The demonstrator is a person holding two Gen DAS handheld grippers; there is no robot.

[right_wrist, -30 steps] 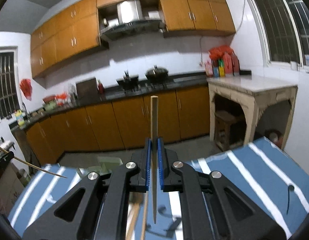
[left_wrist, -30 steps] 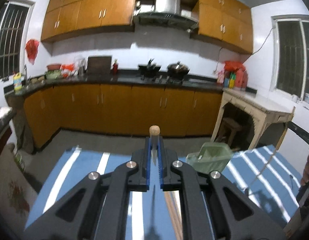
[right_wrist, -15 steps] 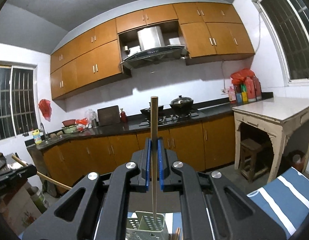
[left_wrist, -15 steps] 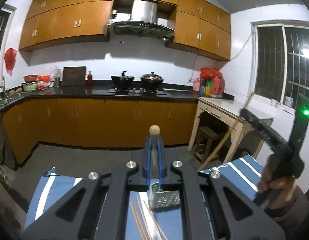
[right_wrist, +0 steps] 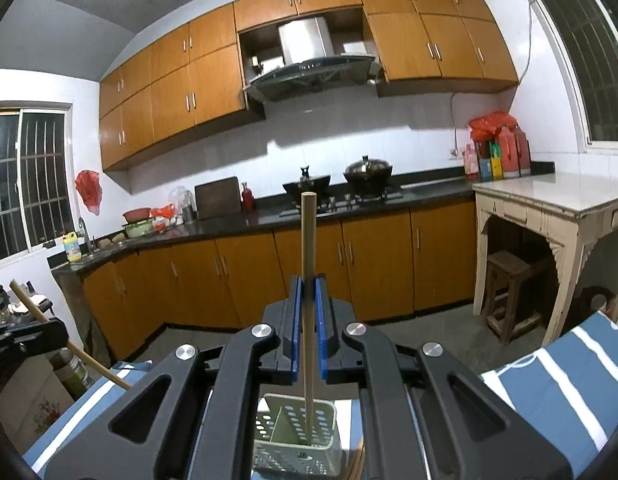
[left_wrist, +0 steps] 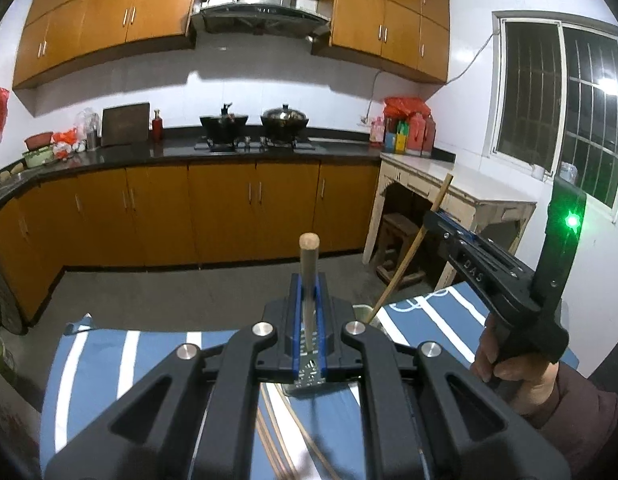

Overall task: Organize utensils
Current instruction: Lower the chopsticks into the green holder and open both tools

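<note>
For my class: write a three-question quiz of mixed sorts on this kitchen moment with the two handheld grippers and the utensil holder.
1. True or false: the right gripper is open.
2. The left gripper is shut on: A) a chopstick B) a metal-shafted utensil with a wooden end C) nothing.
3. Fill in: the lower end of the chopstick in the right gripper points into the pale green perforated ____.

Key: 1 false; 2 B; 3 utensil holder.
</note>
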